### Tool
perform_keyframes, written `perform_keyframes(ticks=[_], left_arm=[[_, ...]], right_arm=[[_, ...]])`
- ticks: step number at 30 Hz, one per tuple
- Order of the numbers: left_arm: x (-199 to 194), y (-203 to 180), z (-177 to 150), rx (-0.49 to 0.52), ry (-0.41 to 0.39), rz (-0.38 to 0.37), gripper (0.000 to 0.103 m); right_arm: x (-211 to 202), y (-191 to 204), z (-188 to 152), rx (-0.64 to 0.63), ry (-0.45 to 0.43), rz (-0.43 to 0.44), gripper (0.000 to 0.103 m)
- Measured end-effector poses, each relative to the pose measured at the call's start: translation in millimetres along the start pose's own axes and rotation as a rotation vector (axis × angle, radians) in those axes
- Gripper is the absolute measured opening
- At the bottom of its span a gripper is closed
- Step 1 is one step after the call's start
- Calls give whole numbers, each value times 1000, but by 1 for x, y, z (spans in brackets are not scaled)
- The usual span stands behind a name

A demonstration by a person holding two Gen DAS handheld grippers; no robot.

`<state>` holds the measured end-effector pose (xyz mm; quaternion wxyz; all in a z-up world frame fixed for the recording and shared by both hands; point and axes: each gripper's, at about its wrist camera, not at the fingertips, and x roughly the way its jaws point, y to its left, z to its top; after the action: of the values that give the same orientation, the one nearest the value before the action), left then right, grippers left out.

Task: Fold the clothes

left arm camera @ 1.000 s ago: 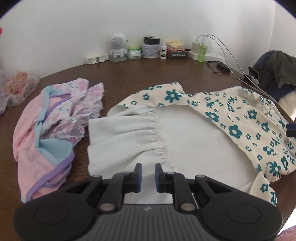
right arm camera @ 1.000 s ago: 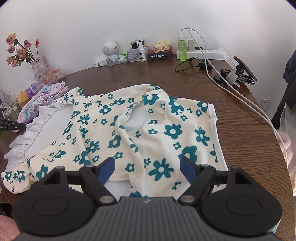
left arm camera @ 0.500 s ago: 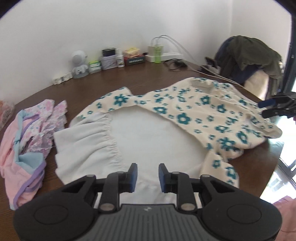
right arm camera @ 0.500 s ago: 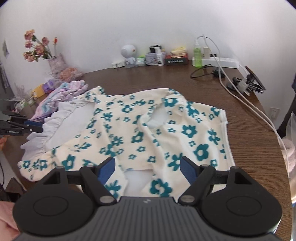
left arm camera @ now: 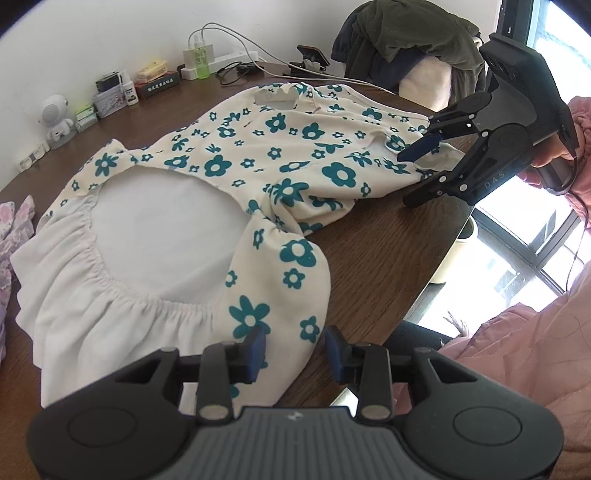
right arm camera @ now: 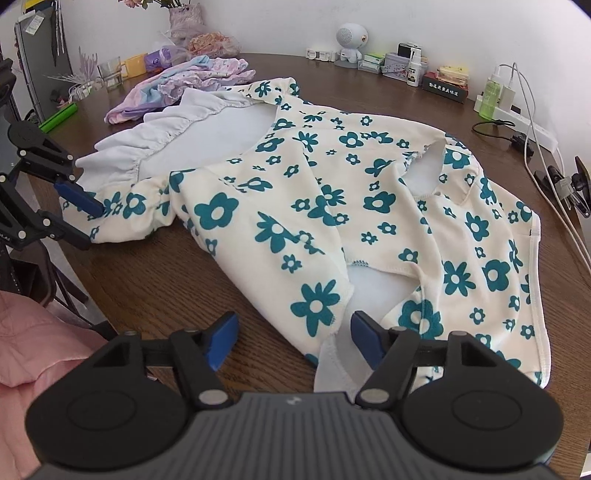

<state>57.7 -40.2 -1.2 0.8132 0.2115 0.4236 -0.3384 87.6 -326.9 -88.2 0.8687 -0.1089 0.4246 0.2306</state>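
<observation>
A cream garment with teal flowers (left arm camera: 280, 155) (right arm camera: 332, 192) lies spread on the brown table (left arm camera: 388, 251), and its white gathered part (left arm camera: 122, 240) is at the left. My left gripper (left arm camera: 294, 354) (right arm camera: 86, 221) is at the sleeve cuff (left arm camera: 288, 295) by the table's near edge. Its jaws are opening with the cuff's end between them, not pressed. My right gripper (right arm camera: 293, 339) (left arm camera: 417, 173) is at the garment's other end. Its jaws are closing, with a flowered flap and white lining (right arm camera: 332, 365) between them, not gripped.
A pink and lilac pile of clothes (right arm camera: 177, 88) lies beyond the garment. Small boxes, bottles and a white robot figure (right arm camera: 351, 40) line the wall, with a power strip and cables (right arm camera: 517, 114). Dark clothes hang on a chair (left arm camera: 406, 33). A person's pink sleeve (left arm camera: 517, 350) is close by.
My left gripper has swung right along the near edge, from the white gathered part to the sleeve cuff, and its jaws have widened. My right gripper has moved toward the near flap, its jaws a little narrower.
</observation>
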Motion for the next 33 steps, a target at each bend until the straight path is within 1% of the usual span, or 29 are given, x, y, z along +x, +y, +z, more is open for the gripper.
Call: perform_keyframes(ticks=[3,6,7,8,9,10,11,12,13,16,18,21,22,24,25,26,27,29,31,33], left_arm=[[8,-12,6,10,-4,56,34],[15,-21,11,24,-13,105,32],[16,-22,13,24,-16,120,26],[17,-21,13,31,-16,135,8],[18,-20,13,39,-16,150,3],[18,-18,12,55,-14,169,3],[17,-16,10,70,-12,189,2],[17,-14,9,86,-9,208,2],[15,-10,7,102,-3,226,2],[4,-1,3,163,13,267,2],[-2,2,1,214,31,260,2],[1,0,-3,266,79,242,2],[4,-1,-4,275,93,238,2],[8,0,-4,280,108,230,2],[7,1,-3,276,111,228,2],[7,3,-2,272,115,225,2],[7,4,-1,269,119,224,2],[7,6,0,261,137,232,2],[7,9,4,235,144,228,3],[1,12,14,187,117,199,7]], right_arm=[[1,1,0,-5,3,-9,66],[0,3,-1,-7,-3,-19,60],[-1,3,-1,-4,-5,-21,57],[-1,3,-2,-2,-7,-25,52],[-3,2,-2,-1,-7,-28,49],[-4,1,-2,-2,-8,-30,39],[-5,-1,-2,-5,-6,-32,22],[-6,-3,-2,-9,-4,-33,12],[-7,-6,-2,-25,6,-33,5],[-13,-13,-2,-87,36,-25,5],[-20,-14,-2,-145,59,-1,5],[-21,-10,-2,-216,99,22,5],[-20,-10,-2,-218,100,30,6],[-19,-10,-1,-221,103,49,10],[-24,-14,1,-198,79,75,17],[-28,-18,3,-174,55,101,28],[-35,-24,5,-145,21,124,33],[-47,-38,11,-88,-47,140,44],[-49,-54,19,-32,-83,98,44],[-40,-73,31,27,-96,44,44]])
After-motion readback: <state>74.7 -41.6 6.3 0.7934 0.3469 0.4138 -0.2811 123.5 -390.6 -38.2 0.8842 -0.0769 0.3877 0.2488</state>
